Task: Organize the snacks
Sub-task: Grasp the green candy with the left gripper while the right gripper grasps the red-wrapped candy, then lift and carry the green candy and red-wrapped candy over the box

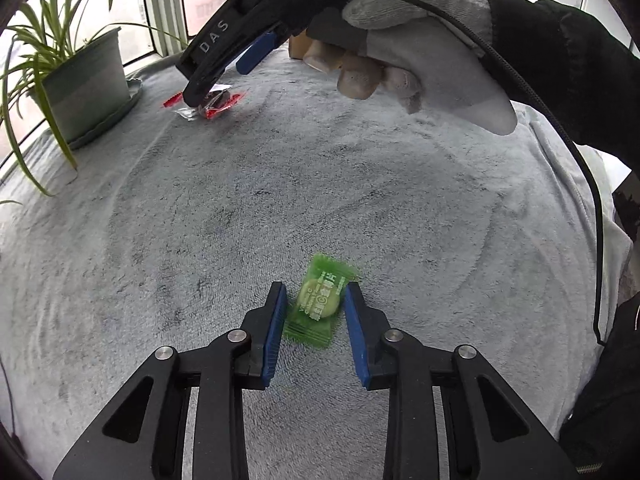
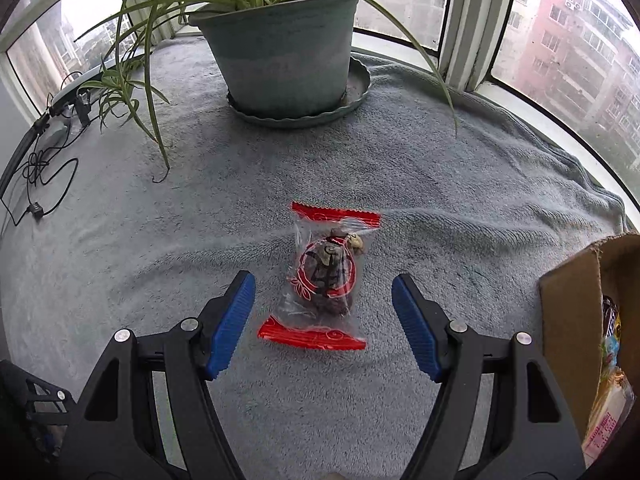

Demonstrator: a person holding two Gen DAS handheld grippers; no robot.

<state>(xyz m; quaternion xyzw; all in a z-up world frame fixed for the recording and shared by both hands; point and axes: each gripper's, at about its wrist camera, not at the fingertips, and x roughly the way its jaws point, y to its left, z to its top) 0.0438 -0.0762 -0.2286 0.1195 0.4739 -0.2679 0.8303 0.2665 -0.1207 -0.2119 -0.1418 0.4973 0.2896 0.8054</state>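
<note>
Left gripper point(image 1: 316, 296) low over grey towel point(image 1: 280, 184), blue pads narrowed onto green candy point(image 1: 320, 304), touching wrapper sides; candy lies on towel.

Right gripper point(image 2: 323, 284) jaws wide, straddling red-ended snack packet point(image 2: 326, 280), pads apart from it.

In left view, gloved right hand point(image 1: 400, 52) at 12 o'clock, angled steeply down.

Potted plant point(image 2: 280, 40) at 12 o'clock in right view, cardboard box point(image 2: 580, 312) with snacks at 3 o'clock, windows behind, cables point(image 2: 44, 160) at 9 o'clock.
</note>
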